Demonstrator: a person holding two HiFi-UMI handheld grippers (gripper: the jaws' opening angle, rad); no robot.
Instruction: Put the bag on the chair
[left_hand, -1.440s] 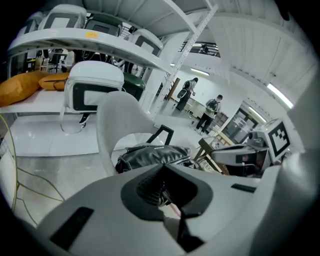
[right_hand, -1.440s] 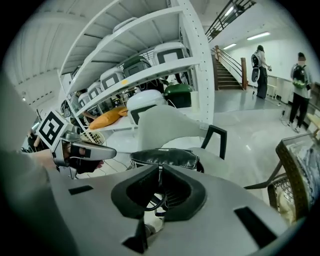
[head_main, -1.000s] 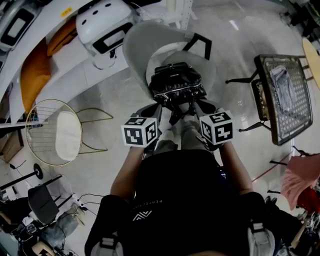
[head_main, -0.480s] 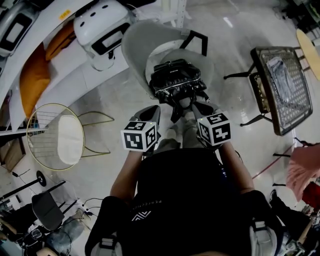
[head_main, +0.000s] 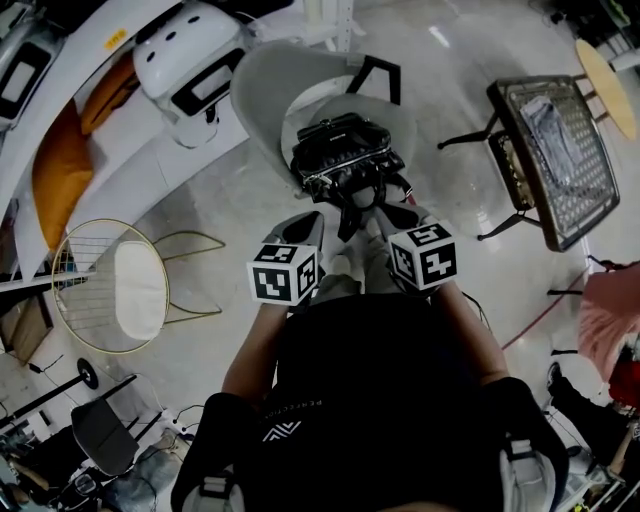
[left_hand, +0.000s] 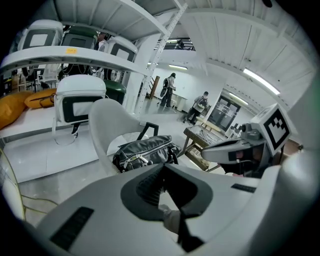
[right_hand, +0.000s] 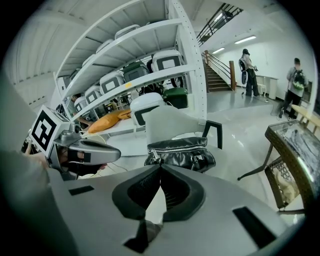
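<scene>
Black leather bag (head_main: 343, 152) sits on the grey chair (head_main: 262, 88) seat; left gripper (left_hand: 163, 166) and right gripper (right_hand: 161, 166) hover just short, jaws closed, empty; placing looks done, next: back away.

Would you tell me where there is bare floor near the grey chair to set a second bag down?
Bare floor lies between the grey chair and the gold wire chair, and again between the grey chair and the mesh table. The grey chair itself is crowded: the black bag covers most of it.
</scene>
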